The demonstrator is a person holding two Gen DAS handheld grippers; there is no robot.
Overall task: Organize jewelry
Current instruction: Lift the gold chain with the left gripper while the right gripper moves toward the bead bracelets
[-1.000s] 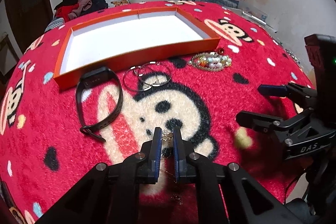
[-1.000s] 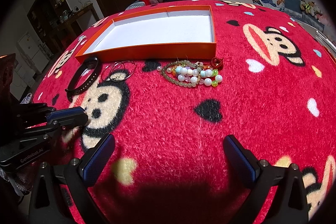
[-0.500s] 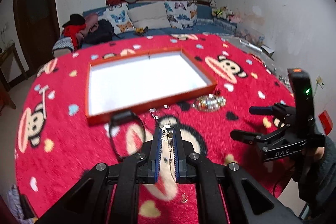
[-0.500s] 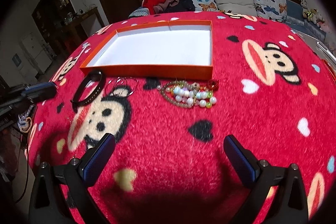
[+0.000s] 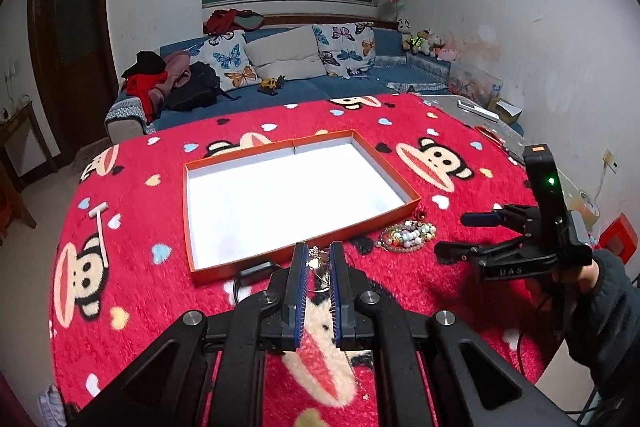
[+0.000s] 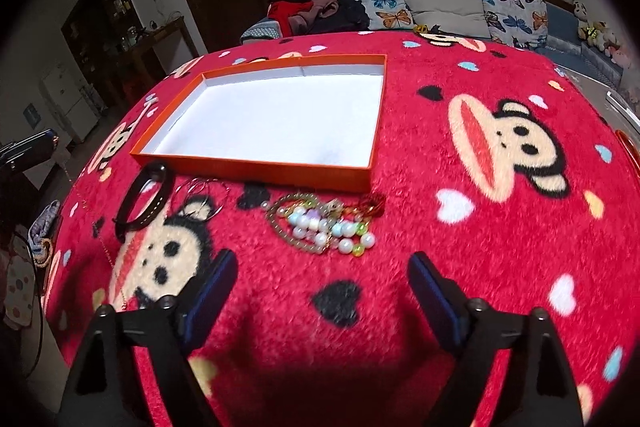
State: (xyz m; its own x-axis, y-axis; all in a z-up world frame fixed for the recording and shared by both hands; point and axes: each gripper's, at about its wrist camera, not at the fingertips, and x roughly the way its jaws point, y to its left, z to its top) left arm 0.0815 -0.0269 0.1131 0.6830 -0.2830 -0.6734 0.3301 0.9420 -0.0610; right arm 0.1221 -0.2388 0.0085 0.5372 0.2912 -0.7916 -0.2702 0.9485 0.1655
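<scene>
In the right wrist view, a black band [image 6: 146, 199] lies at left centre beside thin hoops [image 6: 204, 195], then beaded bracelets [image 6: 324, 227], all below the orange tray [image 6: 256, 169]. The left gripper [image 5: 318, 259], bottom centre of its view, clenches a fine necklace [image 5: 316, 261]. The right gripper [image 6: 320, 281] gapes empty, its jaws just narrowing.

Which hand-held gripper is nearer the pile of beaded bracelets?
Right. The right hand-held gripper points at the pile of beaded bracelets just ahead; the left hand-held gripper, clamping a thin chain necklace, is farther away.
</scene>
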